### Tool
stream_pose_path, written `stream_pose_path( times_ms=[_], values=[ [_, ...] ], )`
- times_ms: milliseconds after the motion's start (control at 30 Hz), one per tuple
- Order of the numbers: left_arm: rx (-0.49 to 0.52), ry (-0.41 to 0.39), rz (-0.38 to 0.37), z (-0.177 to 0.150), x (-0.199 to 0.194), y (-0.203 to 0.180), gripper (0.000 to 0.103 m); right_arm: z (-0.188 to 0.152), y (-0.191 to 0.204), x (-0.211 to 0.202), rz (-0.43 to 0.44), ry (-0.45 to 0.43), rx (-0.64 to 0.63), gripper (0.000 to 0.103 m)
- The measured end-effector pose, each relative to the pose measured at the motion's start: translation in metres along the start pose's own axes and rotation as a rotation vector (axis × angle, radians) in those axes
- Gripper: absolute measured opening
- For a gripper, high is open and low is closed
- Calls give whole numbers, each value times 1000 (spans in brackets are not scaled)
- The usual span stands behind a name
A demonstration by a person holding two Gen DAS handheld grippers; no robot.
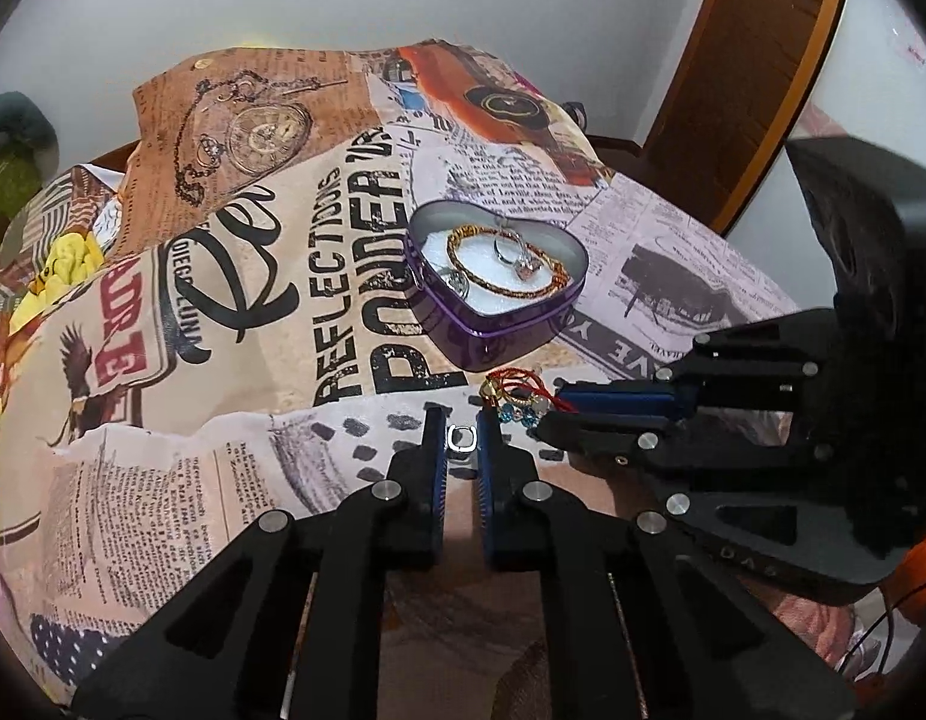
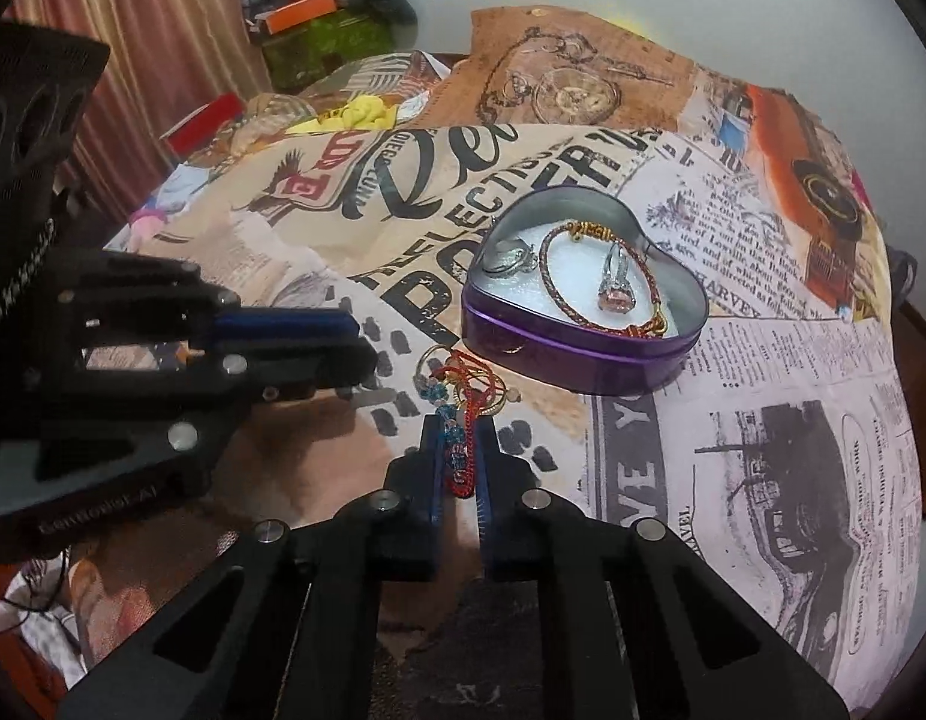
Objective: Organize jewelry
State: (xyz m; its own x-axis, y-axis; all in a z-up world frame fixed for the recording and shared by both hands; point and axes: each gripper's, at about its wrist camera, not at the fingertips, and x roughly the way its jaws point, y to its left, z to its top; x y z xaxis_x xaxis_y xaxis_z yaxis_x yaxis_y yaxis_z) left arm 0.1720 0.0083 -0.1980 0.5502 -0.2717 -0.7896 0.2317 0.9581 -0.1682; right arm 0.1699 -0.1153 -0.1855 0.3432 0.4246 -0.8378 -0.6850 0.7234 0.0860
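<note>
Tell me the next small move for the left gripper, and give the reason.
Probably lift the left gripper and carry it over the purple heart tin. Its fingers look shut on a small silver ring, and the tin, open beyond it, already holds a bracelet and other rings.

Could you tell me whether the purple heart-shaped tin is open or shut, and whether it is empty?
Open and not empty: the heart-shaped tin has no lid on, and a braided bracelet and rings lie on its white lining.
</note>
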Motion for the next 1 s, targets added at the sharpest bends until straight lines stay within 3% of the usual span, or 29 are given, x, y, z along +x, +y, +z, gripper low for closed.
stream_pose_path(
  times_ms=[333, 1000],
  values=[
    [-7, -54, 12, 8, -25, -4, 8, 0, -6, -31, -8, -82, 77, 8],
    [-3, -157, 21, 28, -60, -16, 8, 16, -11, -84, -88, -243, 85, 8]
  ],
)
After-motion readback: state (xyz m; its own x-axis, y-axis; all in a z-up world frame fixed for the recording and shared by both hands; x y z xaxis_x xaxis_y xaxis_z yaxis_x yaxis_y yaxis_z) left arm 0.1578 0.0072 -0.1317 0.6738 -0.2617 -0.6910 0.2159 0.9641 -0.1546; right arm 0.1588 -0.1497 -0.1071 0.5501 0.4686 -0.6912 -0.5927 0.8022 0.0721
